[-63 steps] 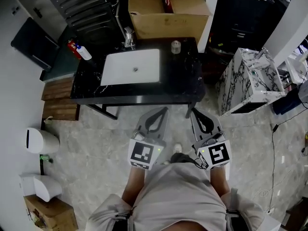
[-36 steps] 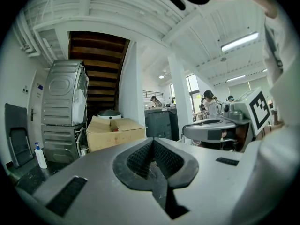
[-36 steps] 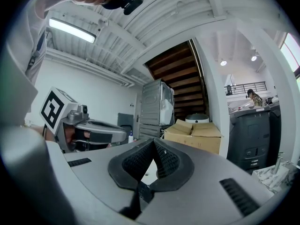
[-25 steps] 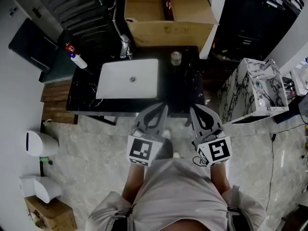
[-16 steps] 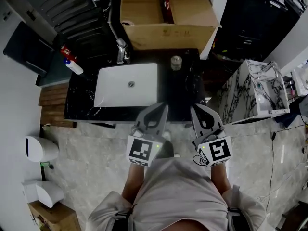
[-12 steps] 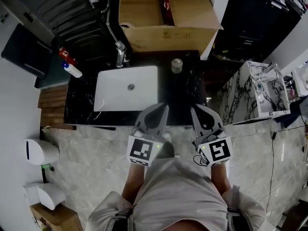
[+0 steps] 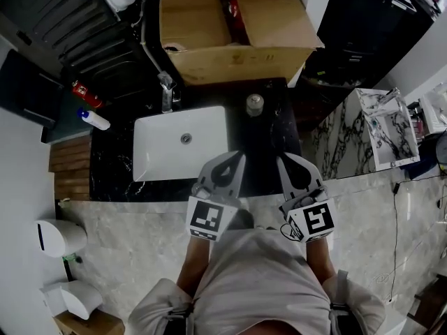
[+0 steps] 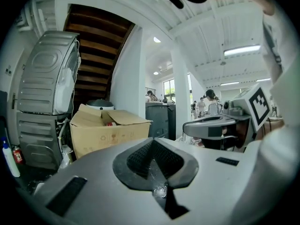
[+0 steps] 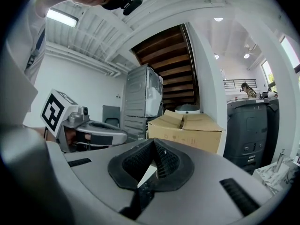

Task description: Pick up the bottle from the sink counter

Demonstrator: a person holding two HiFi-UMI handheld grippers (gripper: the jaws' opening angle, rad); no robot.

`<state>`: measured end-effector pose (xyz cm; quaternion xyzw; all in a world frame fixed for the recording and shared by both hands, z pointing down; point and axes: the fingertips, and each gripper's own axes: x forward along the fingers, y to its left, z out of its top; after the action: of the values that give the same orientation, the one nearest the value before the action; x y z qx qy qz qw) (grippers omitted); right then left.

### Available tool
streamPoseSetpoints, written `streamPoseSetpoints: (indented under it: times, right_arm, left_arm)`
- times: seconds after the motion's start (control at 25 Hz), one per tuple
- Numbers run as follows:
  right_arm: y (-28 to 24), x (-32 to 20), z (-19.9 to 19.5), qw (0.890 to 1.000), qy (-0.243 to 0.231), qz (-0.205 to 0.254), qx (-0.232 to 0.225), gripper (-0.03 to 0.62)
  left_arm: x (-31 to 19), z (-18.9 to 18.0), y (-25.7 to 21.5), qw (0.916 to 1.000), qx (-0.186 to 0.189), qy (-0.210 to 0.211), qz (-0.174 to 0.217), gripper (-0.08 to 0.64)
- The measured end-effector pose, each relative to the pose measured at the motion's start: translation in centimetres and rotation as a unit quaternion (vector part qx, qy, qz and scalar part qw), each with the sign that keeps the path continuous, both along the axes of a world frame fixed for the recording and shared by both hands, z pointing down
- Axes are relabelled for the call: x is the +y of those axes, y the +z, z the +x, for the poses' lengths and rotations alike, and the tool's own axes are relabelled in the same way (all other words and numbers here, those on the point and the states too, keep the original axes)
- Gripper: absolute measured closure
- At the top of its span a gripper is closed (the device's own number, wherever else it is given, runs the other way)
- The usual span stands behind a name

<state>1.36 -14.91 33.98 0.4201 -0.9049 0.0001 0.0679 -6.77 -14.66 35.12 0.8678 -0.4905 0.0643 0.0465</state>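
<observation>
A black sink counter point(image 7: 269, 142) with a white basin point(image 7: 180, 144) lies straight ahead. A small clear bottle point(image 7: 255, 104) stands on it behind and to the right of the basin. A white bottle with a blue cap point(image 7: 94, 119) lies at the counter's far left end, next to a red object point(image 7: 80, 89); it also shows as the white bottle point(image 8: 9, 158) in the left gripper view. My left gripper point(image 7: 235, 157) and right gripper point(image 7: 282, 160) are side by side over the counter's front edge. Both are shut and empty, well short of either bottle.
An open cardboard box point(image 7: 237, 19) stands behind the counter, and a faucet point(image 7: 166, 93) rises at the basin's back left. A marble-patterned cabinet point(image 7: 374, 128) is to the right. Two white bins point(image 7: 59, 237) and wooden boards point(image 7: 70, 176) sit on the floor at the left.
The counter has come nearer and now lies under the gripper tips. Both grippers keep the same shut pose in front of the person's body.
</observation>
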Motion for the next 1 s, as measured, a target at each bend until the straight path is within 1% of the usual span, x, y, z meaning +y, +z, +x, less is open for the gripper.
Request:
streamPoseSetpoints:
  times: [0.32, 0.56, 0.68, 0.88, 1.0]
  right_arm:
    - [1.5, -2.4, -1.0, 1.000, 0.021, -0.012, 0.008, 0.597]
    - [2.9, -3.4, -1.2, 0.998, 0.039, -0.041, 0.012, 0.597]
    - [3.5, -3.8, -1.3, 0.998, 0.040, -0.048, 0.013, 0.597]
    - [4.1, -4.8, -1.2, 0.998, 0.043, -0.050, 0.013, 0.597]
    - [4.7, -5.5, -1.0, 0.998, 0.040, -0.052, 0.021, 0.597]
  left_arm:
    - [-3.0, -0.7, 2.1, 0.9995, 0.000, 0.028, -0.015, 0.558]
    - [-4.9, -0.4, 3.7, 0.9986, -0.011, 0.046, -0.024, 0.558]
    - [-5.8, -0.4, 4.4, 0.9981, -0.019, 0.052, -0.027, 0.557]
    - [-7.0, 0.0, 5.4, 0.9974, -0.022, 0.059, -0.034, 0.558]
    - [-7.6, 0.2, 6.1, 0.9971, -0.023, 0.059, -0.041, 0.557]
